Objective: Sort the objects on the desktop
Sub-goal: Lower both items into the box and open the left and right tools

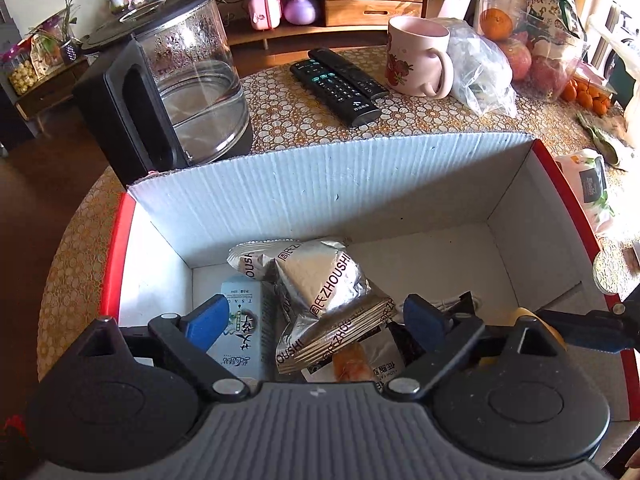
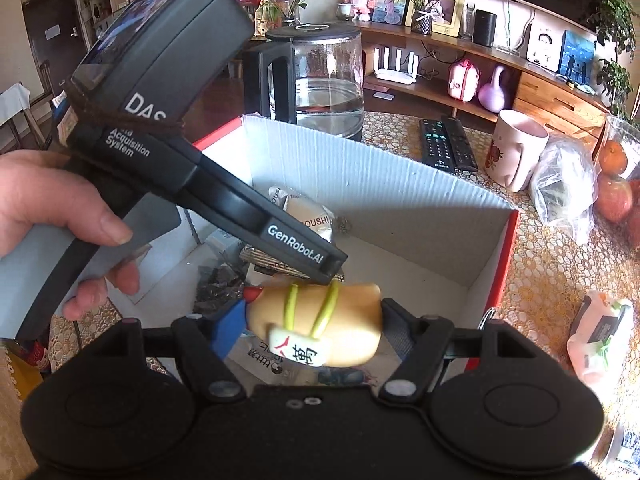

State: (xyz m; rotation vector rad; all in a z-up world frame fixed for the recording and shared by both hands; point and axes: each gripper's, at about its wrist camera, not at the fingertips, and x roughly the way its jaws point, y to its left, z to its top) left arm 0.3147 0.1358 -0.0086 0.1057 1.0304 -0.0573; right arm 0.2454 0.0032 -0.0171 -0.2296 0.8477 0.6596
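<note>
Cardboard box (image 1: 320, 184), white inside with red outer edges, is set on a round table (image 1: 420, 120) covered by a floral cloth. Several items are held in its left part: a crumpled silver foil packet (image 1: 324, 284) lying on top, a second foil packet (image 1: 250, 262) behind it, a pale blue carton (image 1: 244, 328) to the left, and a printed snack packet (image 1: 380, 356) at the near edge. The right part of the box floor is seen bare.

Left gripper (image 1: 316, 320) is poised over the box with its blue-padded jaws set wide apart; the silver packet is framed between them but is not pressed by either pad. A person's hand (image 2: 60, 232) is seen on its handle in the right wrist view.

Right gripper (image 2: 312, 328) is clamped on a yellow hot-dog-shaped toy (image 2: 320, 320), held crosswise over the near side of the box, with green stripes and a white label on top.

Beyond the box are noted a glass kettle (image 1: 176, 80) with black handle, two black remote controls (image 1: 340, 84) side by side, a pink mug (image 1: 416, 56), a clear plastic bag (image 1: 476, 68), and a container of fruit (image 1: 516, 36). A white wrapped pack (image 2: 600, 332) is seen on the cloth to the right of the box.
</note>
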